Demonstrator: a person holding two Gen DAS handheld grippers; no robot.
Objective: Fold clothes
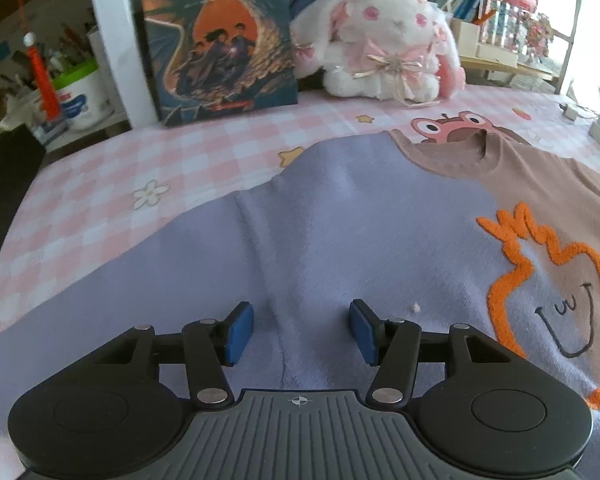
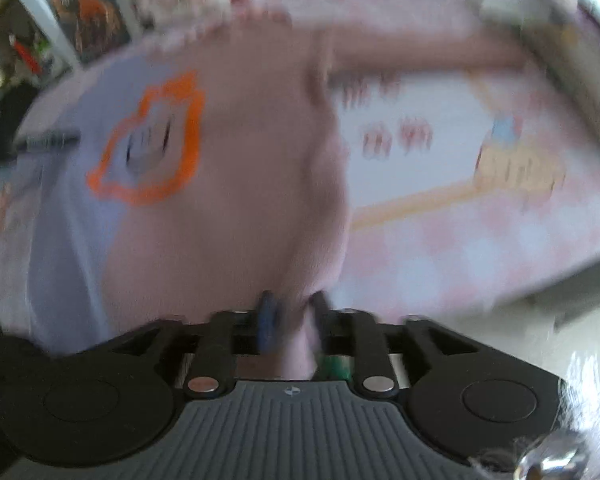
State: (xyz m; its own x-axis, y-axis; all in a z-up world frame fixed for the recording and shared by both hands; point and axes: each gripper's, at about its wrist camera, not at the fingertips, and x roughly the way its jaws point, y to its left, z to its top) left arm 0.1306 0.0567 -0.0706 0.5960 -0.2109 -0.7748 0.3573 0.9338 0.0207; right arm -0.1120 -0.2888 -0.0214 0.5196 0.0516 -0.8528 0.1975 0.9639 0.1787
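Note:
A lilac and tan sweater (image 1: 340,220) with an orange-outlined smiling figure (image 1: 556,292) lies spread on the pink checked tablecloth (image 1: 100,208). My left gripper (image 1: 302,330) hovers just above its lilac part, open, nothing between the blue pads (image 1: 240,334). The right wrist view is blurred by motion. There my right gripper (image 2: 292,322) is shut on a pinched fold of the sweater's tan part (image 2: 240,184), near its lower edge. The orange figure (image 2: 152,140) shows to the left.
A large book (image 1: 216,36) stands upright at the back of the table beside a white and pink plush rabbit (image 1: 384,40). Shelves of books (image 1: 500,12) rise behind. A white tub (image 1: 80,96) sits far left. The table's right edge (image 2: 540,288) drops off near my right gripper.

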